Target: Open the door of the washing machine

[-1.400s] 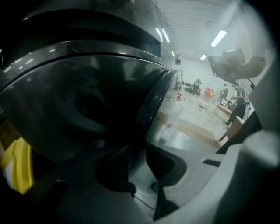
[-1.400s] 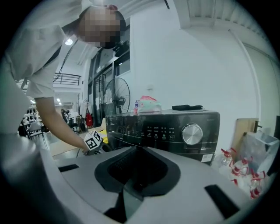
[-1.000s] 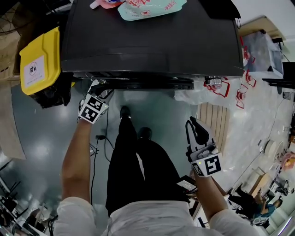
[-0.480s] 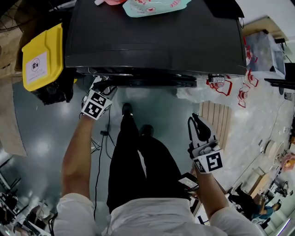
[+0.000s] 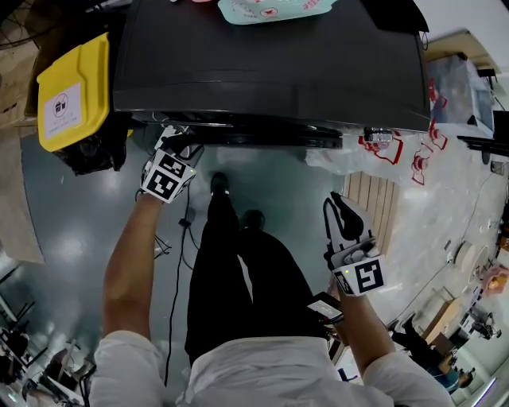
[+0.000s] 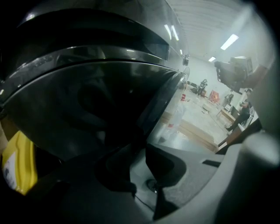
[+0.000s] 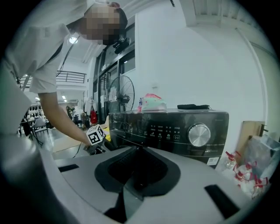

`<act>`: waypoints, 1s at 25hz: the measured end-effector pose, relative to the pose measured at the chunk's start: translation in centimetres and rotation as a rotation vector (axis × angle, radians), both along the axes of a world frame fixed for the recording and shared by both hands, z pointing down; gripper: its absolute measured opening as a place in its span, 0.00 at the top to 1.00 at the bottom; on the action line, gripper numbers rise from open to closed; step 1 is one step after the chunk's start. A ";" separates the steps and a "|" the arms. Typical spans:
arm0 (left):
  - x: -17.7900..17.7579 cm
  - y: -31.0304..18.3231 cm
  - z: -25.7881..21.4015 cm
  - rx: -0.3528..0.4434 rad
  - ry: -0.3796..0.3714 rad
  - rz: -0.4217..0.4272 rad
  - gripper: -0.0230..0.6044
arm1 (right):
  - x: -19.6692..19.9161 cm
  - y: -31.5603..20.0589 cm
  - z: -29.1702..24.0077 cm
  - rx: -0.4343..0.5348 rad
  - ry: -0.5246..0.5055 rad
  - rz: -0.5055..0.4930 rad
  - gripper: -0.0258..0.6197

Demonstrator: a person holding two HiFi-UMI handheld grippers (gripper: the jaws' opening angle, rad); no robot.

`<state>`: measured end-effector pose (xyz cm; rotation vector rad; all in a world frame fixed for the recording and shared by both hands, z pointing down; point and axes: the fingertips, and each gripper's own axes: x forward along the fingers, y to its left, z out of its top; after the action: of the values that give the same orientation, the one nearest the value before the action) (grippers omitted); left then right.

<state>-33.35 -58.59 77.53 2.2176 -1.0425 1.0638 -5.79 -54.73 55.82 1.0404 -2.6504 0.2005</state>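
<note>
The black washing machine (image 5: 262,71) fills the top of the head view, its front facing the person. My left gripper (image 5: 179,143) reaches under the front edge at the left. In the left gripper view the round dark door (image 6: 100,109) looms close. Its rim runs down between the tips of the left gripper (image 6: 142,153), which look closed on that edge; the contact is dark. My right gripper (image 5: 336,208) hangs back at the right, away from the machine, shut on nothing. The right gripper view shows the right gripper (image 7: 133,183) pointing at the control panel (image 7: 175,131).
A yellow-lidded bin (image 5: 71,91) stands left of the machine. A detergent pouch (image 5: 274,8) lies on top. Plastic bags and a bottle (image 5: 382,147) and wooden slats (image 5: 370,207) are at the right. A cable (image 5: 179,254) trails on the floor by the person's legs (image 5: 238,270).
</note>
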 end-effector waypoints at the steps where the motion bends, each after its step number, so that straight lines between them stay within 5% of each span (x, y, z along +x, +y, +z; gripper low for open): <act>1: 0.0 0.0 0.0 -0.001 0.002 -0.005 0.82 | 0.1 0.0 0.2 -0.005 0.002 0.003 0.87; 14: -0.1 0.4 -0.2 -0.007 -0.033 0.017 0.83 | 0.3 -0.3 0.3 0.000 0.010 0.013 0.87; 18: 4.1 9.7 1.0 -0.065 0.104 0.298 0.83 | 0.5 -0.4 0.5 0.002 0.017 0.022 0.87; 21: 8.2 16.5 0.6 -0.052 0.192 0.254 0.82 | 0.8 -0.4 -0.1 0.009 0.000 0.035 0.87; 25: 12.2 20.5 0.4 -0.062 0.184 0.206 0.81 | 2.5 0.6 -1.1 0.047 -0.006 0.048 0.87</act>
<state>-21.13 -38.10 77.89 2.3588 -0.7060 0.9390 -3.29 -54.09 54.72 1.1205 -2.6491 0.1521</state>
